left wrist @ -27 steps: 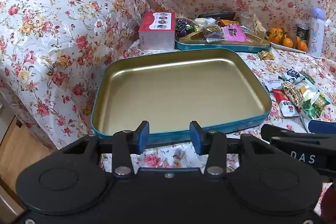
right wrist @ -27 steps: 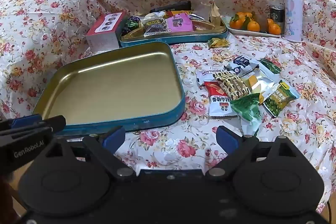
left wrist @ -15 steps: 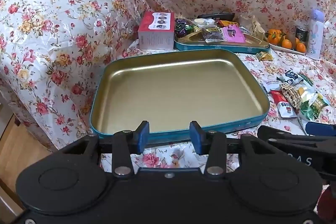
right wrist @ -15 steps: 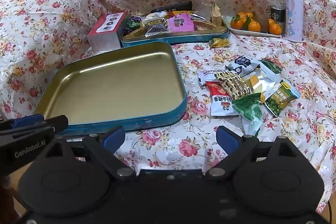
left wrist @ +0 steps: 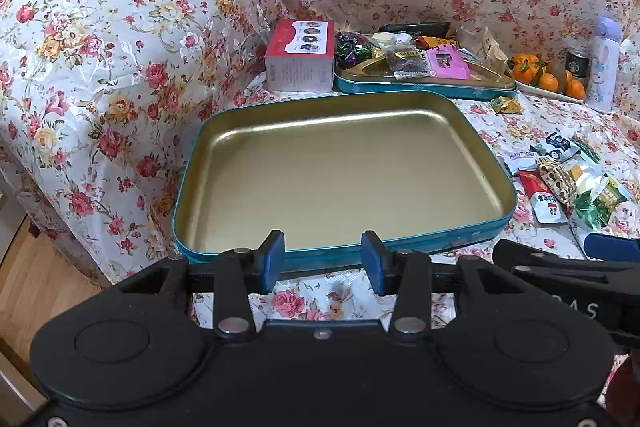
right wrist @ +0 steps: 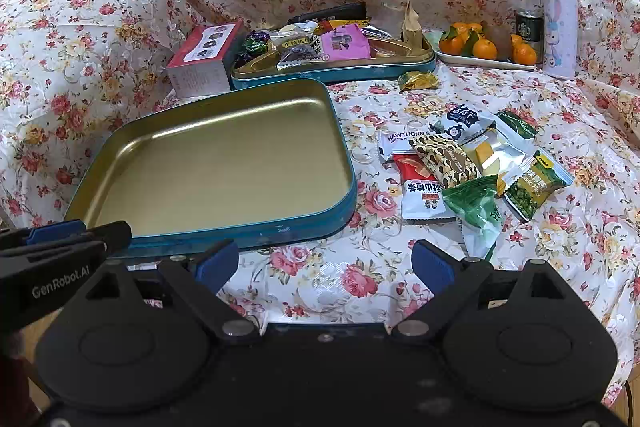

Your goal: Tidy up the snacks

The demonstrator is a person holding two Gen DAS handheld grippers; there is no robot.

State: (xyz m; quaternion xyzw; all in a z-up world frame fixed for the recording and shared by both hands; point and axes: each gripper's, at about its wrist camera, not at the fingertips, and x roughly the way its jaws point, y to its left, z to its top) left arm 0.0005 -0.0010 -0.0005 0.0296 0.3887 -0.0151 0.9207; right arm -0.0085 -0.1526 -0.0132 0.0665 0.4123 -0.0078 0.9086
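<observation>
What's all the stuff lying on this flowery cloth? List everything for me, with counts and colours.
Empty tin tray: one, teal outside, gold inside, front left.
Second tin tray: one, teal, behind, holding wrapped snacks.
Box: one, red and white, left of second tray.
Snack packets: about eight, mixed colours, piled right of empty tray.
Gold candy: one, loose.
Oranges: several, on white plate.
Can: one, dark.
Bottle: one, lilac.
Left hand-held gripper: open.
Right hand-held gripper: open.

Both views — tin tray (left wrist: 496,163) shifted slightly right in frame.

Both wrist cameras look steeply down, sharing the empty tin (left wrist: 344,167).
</observation>
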